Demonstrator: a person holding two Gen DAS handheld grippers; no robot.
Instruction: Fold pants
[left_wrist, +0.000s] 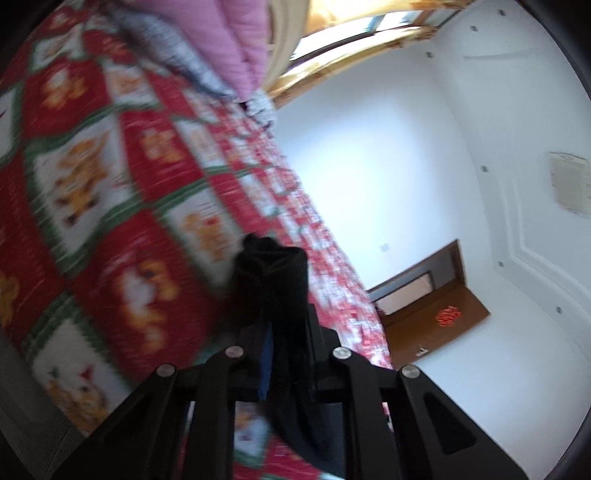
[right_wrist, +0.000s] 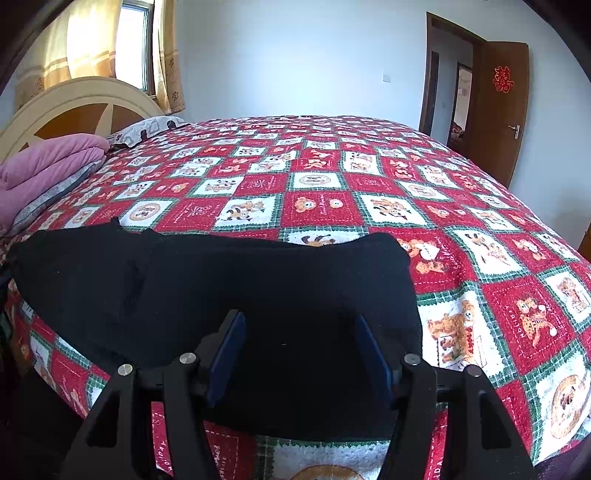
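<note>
Nearest in the right wrist view, the right gripper (right_wrist: 301, 350) stands with its two blue pads spread wide apart, and nothing is pinched between them. It hangs just over the near part of the black pants (right_wrist: 221, 288), which lie flat across the near edge of the bed. The pants stretch from the far left side toward the middle-right of the quilt (right_wrist: 369, 177), a red and white checked cover with bear pictures.

In the left wrist view, which is blurred and strongly tilted, the left gripper (left_wrist: 286, 332) has its fingers pressed together on a bunch of the black pants (left_wrist: 273, 273); the cloth sticks out past the fingertips and stands above the quilt (left_wrist: 122, 177).

Farther away, on the left side, a folded pink blanket (right_wrist: 44, 162) lies on a grey patterned pillow (right_wrist: 147, 127), near the cream headboard (right_wrist: 74, 99). At the far right, a brown door (right_wrist: 498, 110) stands open.
</note>
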